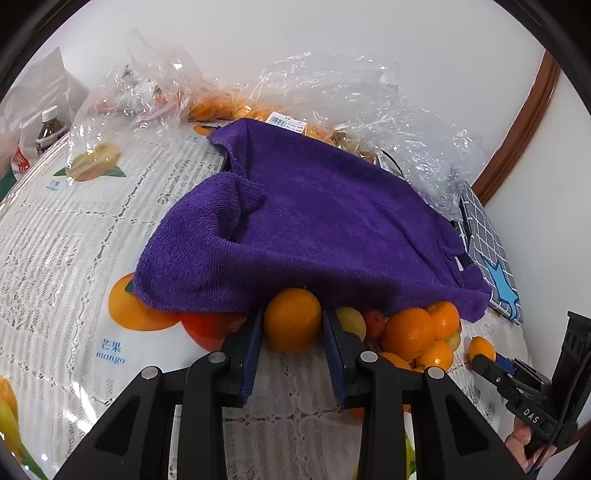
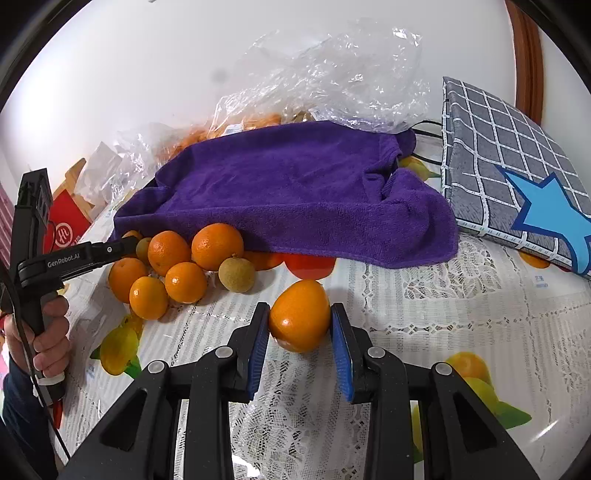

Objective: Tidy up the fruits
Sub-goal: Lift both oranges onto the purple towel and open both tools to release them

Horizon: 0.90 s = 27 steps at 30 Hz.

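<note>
White wall [image 1: 332, 33], wood trim [image 1: 517, 133].

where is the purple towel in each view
Left wrist: purple towel fills the centre, above the left claw.
Right wrist: purple towel sits upper centre, behind the loose fruit.
Shared landmark: grey grid-patterned pad with blue star at the towel's right.

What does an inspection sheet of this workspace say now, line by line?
Surface: table under a lace and fruit-print cloth.
Job's things: one orange between the left tongs; another orange between the right tongs; a pile of oranges at the purple towel's edge.
Clutter: plastic bags, checked cushion, bottle, red box.
Grippers: left shut on its orange; right fingers close around theirs, contact unclear.
Cables: black cable behind the towel.
Surroundings: white wall, brown wooden trim.
</note>
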### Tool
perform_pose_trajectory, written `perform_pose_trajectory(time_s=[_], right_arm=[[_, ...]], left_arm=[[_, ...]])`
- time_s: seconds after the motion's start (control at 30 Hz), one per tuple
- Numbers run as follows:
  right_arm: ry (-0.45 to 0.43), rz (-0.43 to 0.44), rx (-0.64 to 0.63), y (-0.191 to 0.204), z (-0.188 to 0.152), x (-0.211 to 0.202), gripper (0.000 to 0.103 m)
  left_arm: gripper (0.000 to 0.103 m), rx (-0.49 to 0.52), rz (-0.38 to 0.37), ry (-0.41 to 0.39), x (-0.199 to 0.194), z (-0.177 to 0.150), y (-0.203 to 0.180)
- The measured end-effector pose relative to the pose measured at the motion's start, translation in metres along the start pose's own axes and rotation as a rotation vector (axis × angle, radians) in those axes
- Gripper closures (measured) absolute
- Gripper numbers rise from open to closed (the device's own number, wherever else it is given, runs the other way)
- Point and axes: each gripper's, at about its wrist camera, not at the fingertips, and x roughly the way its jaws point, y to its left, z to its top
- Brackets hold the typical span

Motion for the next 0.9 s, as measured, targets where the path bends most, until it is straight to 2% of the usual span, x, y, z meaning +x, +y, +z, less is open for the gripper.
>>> perform_pose_trajectory(time_s=[0.23,0.4,0.5,0.67,0.8,0.9], right_arm=[[-0.032,0.009,0.029,-0.006,0.000,-0.005,0.070],[-0.045,-0.009,0.073,-0.014,0.001,-0.009,0.070],[-0.044,-0.014,0.066,-0.012,0.008,-0.013,0.070],[-0.095,-0.027,0.019,-0.002,0.040,-0.027,0.070],[-0.123,-0.040,-0.010,0.003,0.074,-0.029,0.070],[-0.136,-0.043,-0.022,0.005,0.097,-0.025,0.070]], left_arm=[[0.072,-0.044,-0.013,-0.084,-0.020,-0.001,0.011],[0.072,-0.064,0.005,-0.148,-0.034,0.002,0.012],[0.072,-0.056,0.020,-0.160,-0.045,0.011,0.007],[0.072,0.027,0.066,-0.193,-0.063,0.046,-0.017],[0.072,0.057,0.120,-0.185,-0.063,0.078,-0.029],[0.072,0.071,0.133,-0.189,-0.060,0.098,-0.035]])
